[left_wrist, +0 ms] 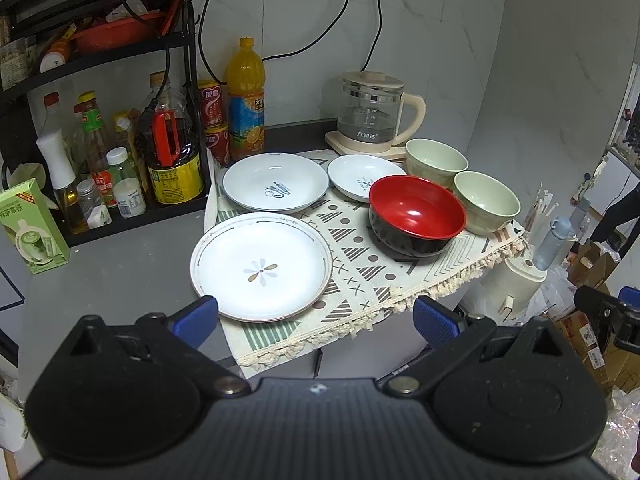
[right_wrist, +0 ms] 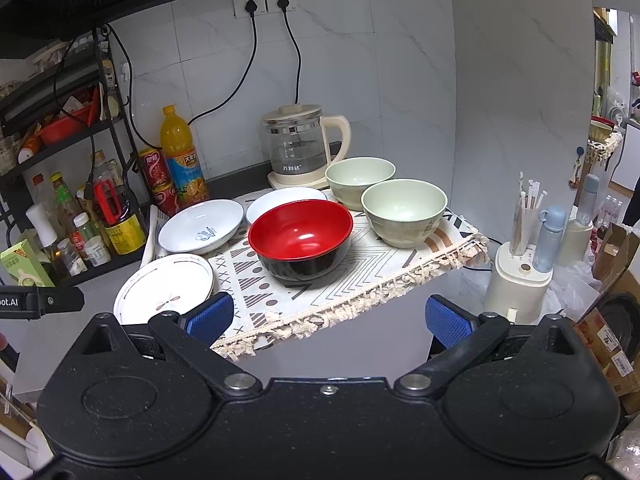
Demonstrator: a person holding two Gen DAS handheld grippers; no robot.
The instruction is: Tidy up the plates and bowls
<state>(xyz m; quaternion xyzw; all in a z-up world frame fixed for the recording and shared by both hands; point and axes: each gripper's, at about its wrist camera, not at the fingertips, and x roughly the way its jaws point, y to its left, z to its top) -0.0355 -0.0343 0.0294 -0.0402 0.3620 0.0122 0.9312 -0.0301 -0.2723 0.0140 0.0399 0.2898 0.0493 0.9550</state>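
Both grippers, left (left_wrist: 316,316) and right (right_wrist: 328,316), spread empty; flower plate (left_wrist: 262,266) at cloth's front-left corner looks brittle, slick: pinch its rim

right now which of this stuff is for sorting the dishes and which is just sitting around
For the job:
flower plate
big white plate
small white plate
red bowl
near green bowl
far green bowl

Just sitting around:
kettle
juice bottle
red cans
patterned cloth
condiment rack
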